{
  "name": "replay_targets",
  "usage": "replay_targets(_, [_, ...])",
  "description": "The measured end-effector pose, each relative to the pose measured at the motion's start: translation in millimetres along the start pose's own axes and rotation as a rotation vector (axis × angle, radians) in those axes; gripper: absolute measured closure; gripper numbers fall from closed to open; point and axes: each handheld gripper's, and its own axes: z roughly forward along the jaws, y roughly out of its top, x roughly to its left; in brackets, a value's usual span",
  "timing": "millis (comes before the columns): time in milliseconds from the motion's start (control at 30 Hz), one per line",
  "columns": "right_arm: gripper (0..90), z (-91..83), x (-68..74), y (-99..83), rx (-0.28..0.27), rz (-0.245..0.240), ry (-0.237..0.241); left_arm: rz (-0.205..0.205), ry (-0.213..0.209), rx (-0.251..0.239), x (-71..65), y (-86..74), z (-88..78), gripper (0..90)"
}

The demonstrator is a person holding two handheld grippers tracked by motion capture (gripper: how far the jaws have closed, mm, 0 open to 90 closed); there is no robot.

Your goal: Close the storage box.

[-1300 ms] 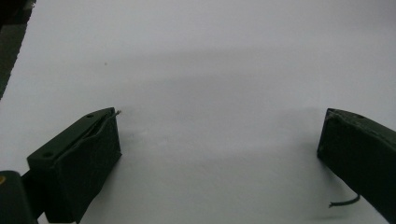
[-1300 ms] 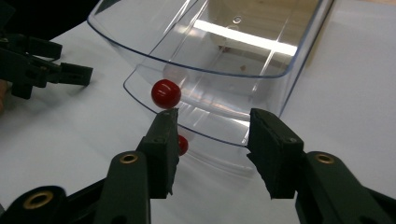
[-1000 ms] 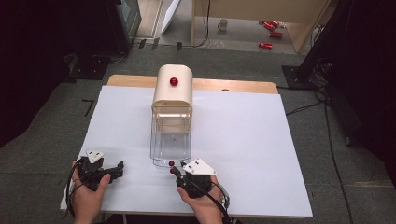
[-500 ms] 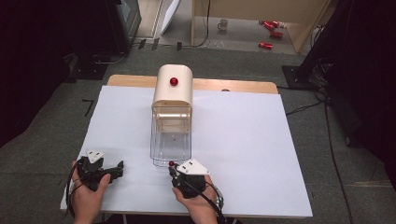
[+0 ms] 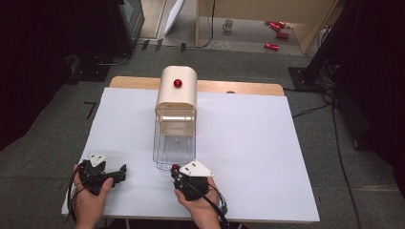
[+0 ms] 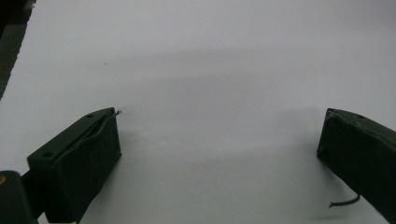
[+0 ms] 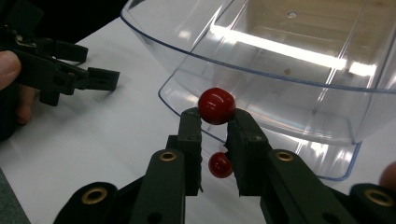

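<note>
Right gripper (image 7: pixel 215 122): jaws drawn in narrow and pinching one red ball (image 7: pixel 216 105) at the very tips, having just closed on it. The ball sits half above the jaw tips, gripped from both sides. A second, smaller-looking red ball (image 7: pixel 220 164) shows lower down in the gap between the same jaws; cannot tell whether it rests on the table or is a reflection or part of the gripper. Ball count near this gripper: two seen.

In the high view the right gripper (image 5: pixel 177 172) lies at the near edge of the clear bin (image 5: pixel 175 143), the held ball a red dot right at the bin's front lip. The bin is one transparent drawer-like tray, pulled out from under one cream-coloured housing (image 5: pixel 176 93). On top of that housing sits one red knob (image 5: pixel 177 83).

Left gripper (image 6: pixel 217 140): jaws spread wide, nothing between them, only the white table sheet (image 6: pixel 210 60) beneath. In the high view the left gripper (image 5: pixel 119 171) rests on the table, well apart from the bin and to its left.

Grippers: two. Hands: two, one on each. One white-covered table (image 5: pixel 248 143).
</note>
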Motion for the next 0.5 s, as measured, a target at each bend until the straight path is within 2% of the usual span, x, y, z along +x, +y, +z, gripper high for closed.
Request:
replay_targets(267, [77.4,-8.4,2.1,13.2,-0.03,-0.005,0.012,0.0,0.0,0.0,0.0,0.0,0.0,0.0])
replay_targets(500, [77.5,-11.6,-0.3,27.9,-0.053,-0.019,-0.001,0.0,0.0,0.0,0.0,0.0,0.0,0.0])
